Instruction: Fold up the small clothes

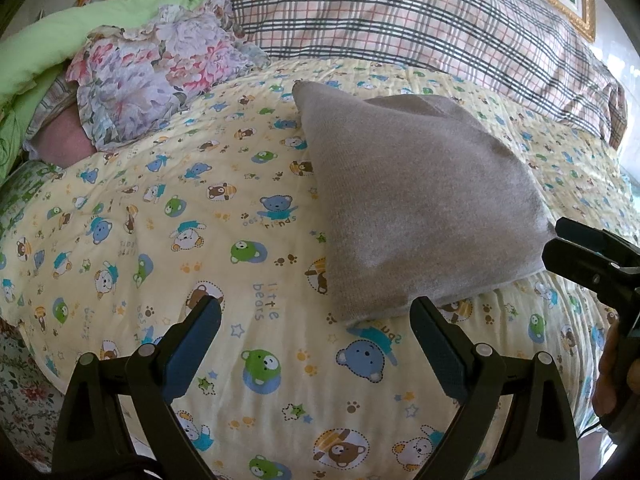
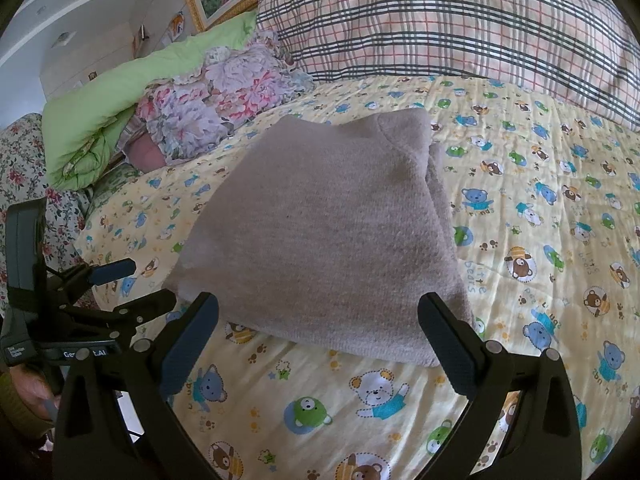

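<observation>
Nearest us in the right wrist view, the right gripper has its jaws spread wide with nothing between them; the near edge of the folded grey garment lies just beyond its fingertips, centre of the frame. In the left wrist view the left gripper is likewise wide open and empty, and the grey garment sits ahead and to the right of it, its near corner just past the right-hand finger.

We judge the right gripper to be the better placed: the garment lies squarely in front of it, whereas it is off to one side of the left. Its long axis seems to run away from us, from the lower centre towards the upper centre of the right view. It looks already folded into a compact bundle, so little may remain beyond a final tuck or a move aside.

It rests on the bear-print quilt. Farther back, upper left, lies a floral cloth against a green duvet; a plaid pillow fills the upper right. We see no containers.
</observation>
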`<move>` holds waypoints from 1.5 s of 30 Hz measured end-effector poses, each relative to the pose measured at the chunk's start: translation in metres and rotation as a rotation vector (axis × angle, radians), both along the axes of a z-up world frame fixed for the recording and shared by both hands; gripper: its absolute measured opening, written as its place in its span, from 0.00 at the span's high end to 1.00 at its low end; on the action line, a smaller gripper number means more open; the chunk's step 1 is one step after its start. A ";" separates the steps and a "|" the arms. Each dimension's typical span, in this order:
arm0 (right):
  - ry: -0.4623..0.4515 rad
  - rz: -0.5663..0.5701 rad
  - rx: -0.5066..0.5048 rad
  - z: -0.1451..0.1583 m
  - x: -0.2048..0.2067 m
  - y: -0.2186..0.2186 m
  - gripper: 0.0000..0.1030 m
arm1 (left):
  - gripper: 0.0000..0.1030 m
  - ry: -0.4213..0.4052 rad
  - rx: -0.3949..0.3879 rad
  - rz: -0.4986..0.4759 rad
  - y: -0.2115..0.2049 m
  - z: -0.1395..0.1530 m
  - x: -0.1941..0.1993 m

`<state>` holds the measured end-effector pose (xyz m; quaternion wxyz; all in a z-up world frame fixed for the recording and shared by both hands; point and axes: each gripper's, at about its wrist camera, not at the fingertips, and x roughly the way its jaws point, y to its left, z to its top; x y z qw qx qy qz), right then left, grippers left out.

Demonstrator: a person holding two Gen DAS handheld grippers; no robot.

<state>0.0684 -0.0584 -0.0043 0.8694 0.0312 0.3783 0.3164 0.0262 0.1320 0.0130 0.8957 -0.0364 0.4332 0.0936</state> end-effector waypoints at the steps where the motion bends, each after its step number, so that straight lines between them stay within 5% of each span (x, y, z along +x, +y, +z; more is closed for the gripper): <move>1: 0.000 0.000 0.000 0.000 0.000 0.000 0.03 | 0.07 0.000 -0.001 -0.001 0.000 0.000 0.000; 45: -0.005 -0.015 0.016 0.009 0.002 -0.001 0.03 | 0.07 -0.003 0.008 -0.030 0.001 0.008 0.009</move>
